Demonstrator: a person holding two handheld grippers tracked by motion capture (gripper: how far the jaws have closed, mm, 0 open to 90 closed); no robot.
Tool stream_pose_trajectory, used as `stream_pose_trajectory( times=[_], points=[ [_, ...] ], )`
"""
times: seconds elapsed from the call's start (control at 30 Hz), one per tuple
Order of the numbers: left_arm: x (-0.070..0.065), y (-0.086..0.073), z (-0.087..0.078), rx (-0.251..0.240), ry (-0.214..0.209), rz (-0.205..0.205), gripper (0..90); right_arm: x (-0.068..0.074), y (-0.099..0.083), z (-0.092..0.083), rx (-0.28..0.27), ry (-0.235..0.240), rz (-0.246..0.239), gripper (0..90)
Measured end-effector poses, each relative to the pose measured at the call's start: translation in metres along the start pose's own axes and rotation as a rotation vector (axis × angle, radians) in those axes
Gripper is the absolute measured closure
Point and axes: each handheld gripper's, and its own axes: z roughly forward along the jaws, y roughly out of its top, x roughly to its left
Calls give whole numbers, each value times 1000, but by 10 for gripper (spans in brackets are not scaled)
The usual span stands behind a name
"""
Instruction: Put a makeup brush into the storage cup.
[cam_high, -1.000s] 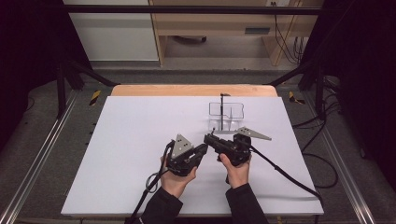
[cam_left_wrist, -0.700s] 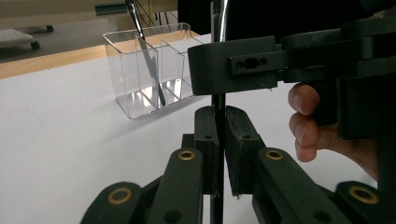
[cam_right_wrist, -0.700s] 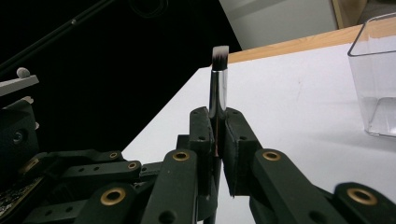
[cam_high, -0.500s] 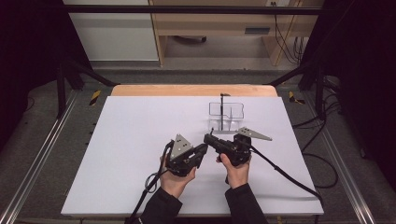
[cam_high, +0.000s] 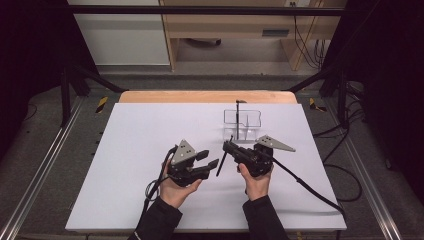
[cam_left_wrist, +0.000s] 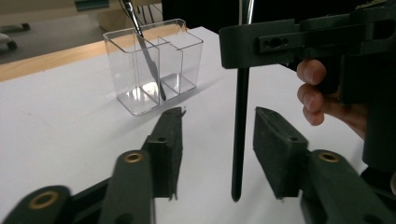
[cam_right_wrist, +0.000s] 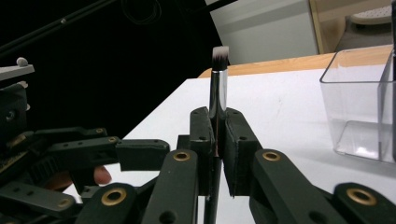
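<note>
White sheeting covered the desk (cam_high: 125, 165), its wooden far edge showing against a dark studio with metal rails on the floor. Near the desk's middle, a person's two hands met, each holding a set of tongs. The right tongs (cam_high: 228, 147) were pinched on a makeup brush (cam_right_wrist: 218, 79), which stood nearly upright with its pale bristle tip above the jaws and its thin black handle (cam_left_wrist: 240, 135) hanging below. The left tongs (cam_high: 209, 159) were spread wide on either side of that handle's lower end, not touching it; the handle's tip stood just above or on the desk, and the pictures did not settle which. Just beyond the right tongs sat a clear plastic organiser (cam_high: 243, 124) with compartments, and a second slim tool (cam_left_wrist: 148, 56) leaned inside one of them, its top poking above the rim.
</note>
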Motion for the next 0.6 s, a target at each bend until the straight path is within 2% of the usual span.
stream_pose_trajectory(
  times=[0.2, 0.43, 0.6],
  points=[
    [8, -2, -9, 21, 20, 31, 347, -2, 2, -3, 4, -21, -41, 840],
    [18, -7, -22, 16, 7, 25, 257, -5, 7, -7, -4, -40, -75, 840],
    [27, -13, -33, 22, 36, 20, 208, -7, 9, -11, -5, -53, -90, 841]
  ],
)
